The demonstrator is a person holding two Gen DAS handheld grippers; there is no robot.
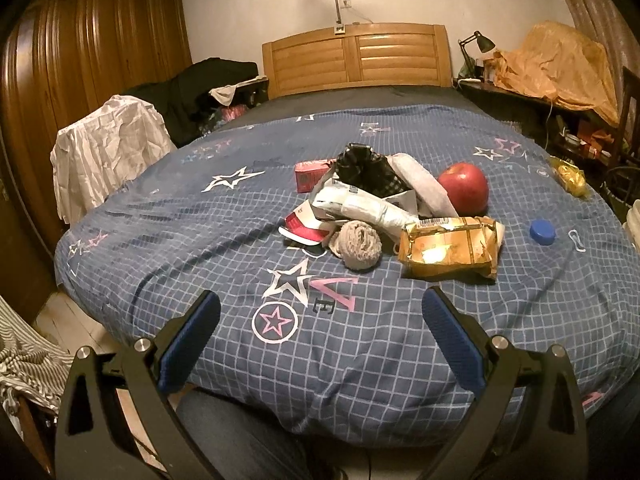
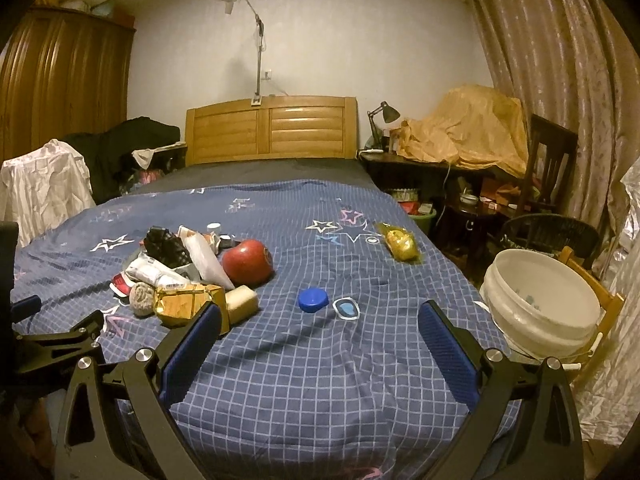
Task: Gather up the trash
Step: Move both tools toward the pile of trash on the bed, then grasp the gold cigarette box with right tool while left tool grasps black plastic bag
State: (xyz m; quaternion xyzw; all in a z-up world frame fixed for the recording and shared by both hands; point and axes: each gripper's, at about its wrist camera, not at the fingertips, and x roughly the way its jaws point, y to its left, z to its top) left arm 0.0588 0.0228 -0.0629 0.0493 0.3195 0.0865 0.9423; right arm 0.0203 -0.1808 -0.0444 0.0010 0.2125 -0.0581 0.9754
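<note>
Blue-padded fingers [image 1: 192,344] of the left gripper [image 1: 320,344] stand wide apart with nothing between them, hovering over the near edge of the checked blue quilt [image 1: 360,360]; the right gripper [image 2: 318,348] is likewise spread and empty, its own bases cut off by the frame's lower edge. At 12 o'clock from the left gripper lies the trash pile: a gold wrapper [image 1: 450,246], a grey balled-up wad [image 1: 358,244], a crumpled white packet [image 1: 352,204], a black checked bag [image 1: 366,172] and a red carton [image 1: 310,174], which the bag partly hides. A red apple [image 1: 464,188] sits behind the wrapper, half covered by a white sleeve-like piece. At 2 o'clock a blue cap [image 1: 542,232] lies alone. In the right view a pale block [image 2: 240,304] shows beside the wrapper, a clear ring-shaped scrap [image 2: 346,309] just beside the cap, and a yellow crinkled packet [image 2: 400,245] well apart near the bed's edge. A white bucket [image 2: 540,304] stands off the bed at 2 o'clock.
</note>
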